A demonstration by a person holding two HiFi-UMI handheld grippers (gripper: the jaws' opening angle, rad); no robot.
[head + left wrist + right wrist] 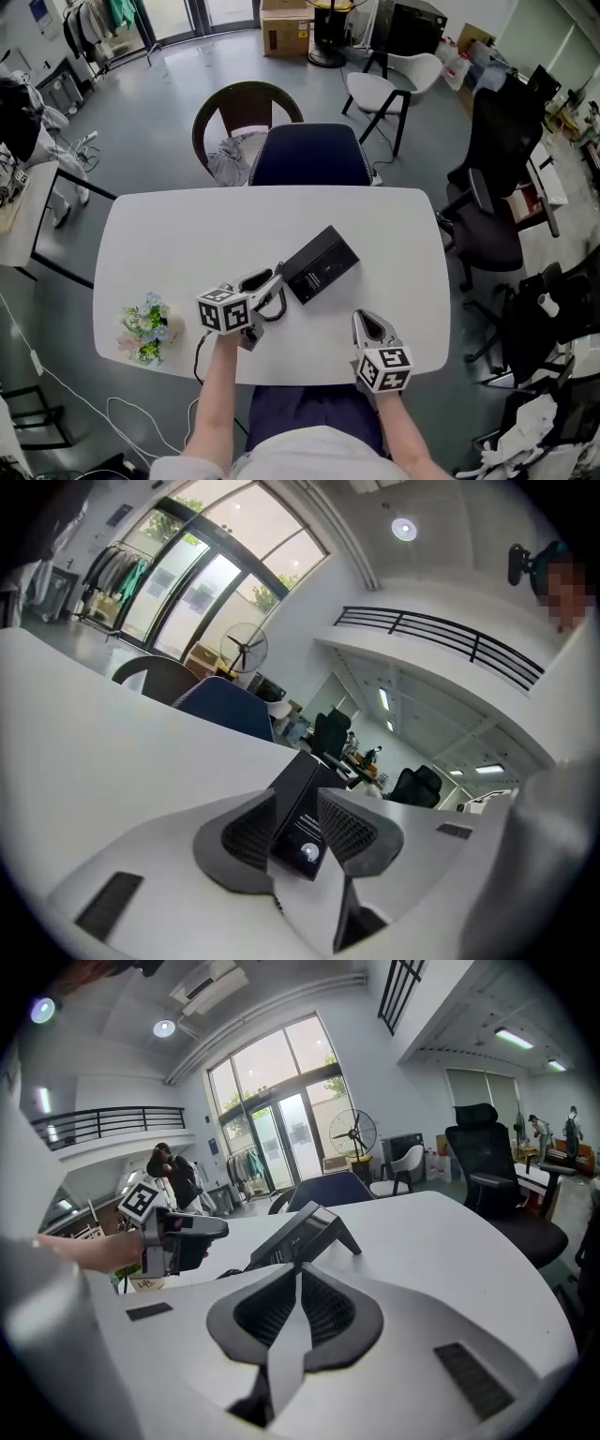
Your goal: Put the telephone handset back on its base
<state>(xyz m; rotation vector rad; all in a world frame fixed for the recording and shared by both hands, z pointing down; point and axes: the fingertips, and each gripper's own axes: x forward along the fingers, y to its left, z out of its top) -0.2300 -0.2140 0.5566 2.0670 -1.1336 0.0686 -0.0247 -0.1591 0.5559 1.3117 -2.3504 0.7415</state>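
Okay, white table (187, 234) fills the middle of the head view, with the black telephone base (326, 261) lying slanted just right of centre. The handset (302, 279) looks seated along the base's lower-left end, but black on black makes the edge between them hard to pick out, so that is a likely reading only. A coiled cord (273, 307) bunches on the table just below that end. The left gripper (295, 792) is released: its jaws stand apart with nothing pressed between the pads, and its own view shows the telephone through the gap, just beyond the tips. In the head view it sits just left of the base, pointing toward the upper right. The right gripper (298, 1269) is clenched empty, jaws meeting at the tips. It is over the lower right of the table, apart from the telephone, which shows further off in its own view. A small bunch of flowers (145, 328) is at the lower left of the table. A navy chair (309, 155) is tucked in at the far edge.
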